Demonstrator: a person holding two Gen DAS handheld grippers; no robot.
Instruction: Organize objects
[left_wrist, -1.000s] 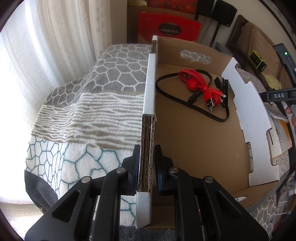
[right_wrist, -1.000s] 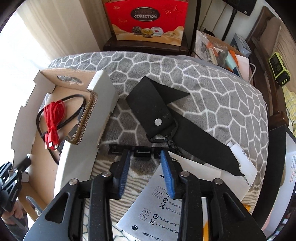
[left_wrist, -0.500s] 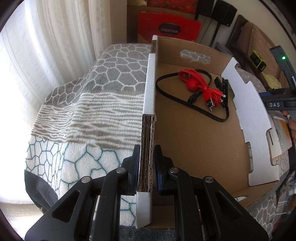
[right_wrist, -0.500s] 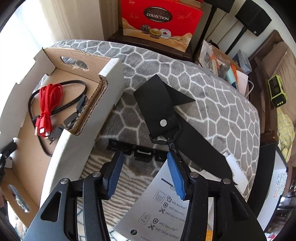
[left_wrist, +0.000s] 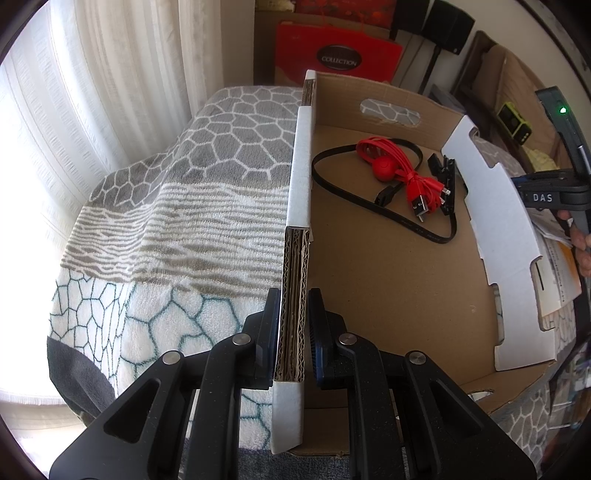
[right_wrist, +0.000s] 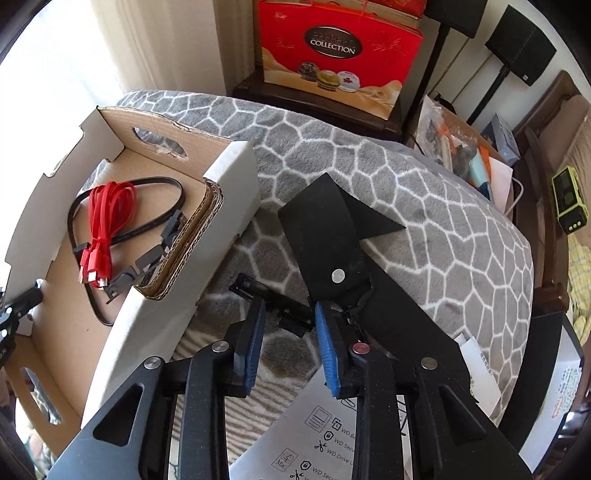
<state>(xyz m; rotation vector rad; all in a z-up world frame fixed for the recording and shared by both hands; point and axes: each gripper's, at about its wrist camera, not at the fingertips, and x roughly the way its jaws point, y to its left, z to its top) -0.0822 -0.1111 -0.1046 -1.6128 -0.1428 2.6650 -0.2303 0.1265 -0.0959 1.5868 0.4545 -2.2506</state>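
Note:
A cardboard box (left_wrist: 388, 280) lies on the patterned blanket; it also shows in the right wrist view (right_wrist: 122, 321). My left gripper (left_wrist: 293, 325) is shut on the box's left wall (left_wrist: 295, 258). Inside lie a red cable (left_wrist: 402, 173), a black cable (left_wrist: 406, 221) and a small black part (left_wrist: 445, 177); the red cable (right_wrist: 107, 221) also shows in the right wrist view. My right gripper (right_wrist: 288, 332) is open, just above a black clip strip (right_wrist: 273, 299) on the blanket, beside a black strap pouch (right_wrist: 332, 243).
A white WD leaflet (right_wrist: 321, 432) lies under my right gripper. A red "Collection" gift bag (right_wrist: 340, 55) stands behind the bed on a dark stand. Clutter and a yellow-green device (right_wrist: 569, 199) sit at the right. Curtains (left_wrist: 92, 92) hang at the left.
My right gripper has pulled back and tilted up, with its jaws a little wider, so more of the box and bag show. My left gripper keeps its grip on the box wall, unmoved.

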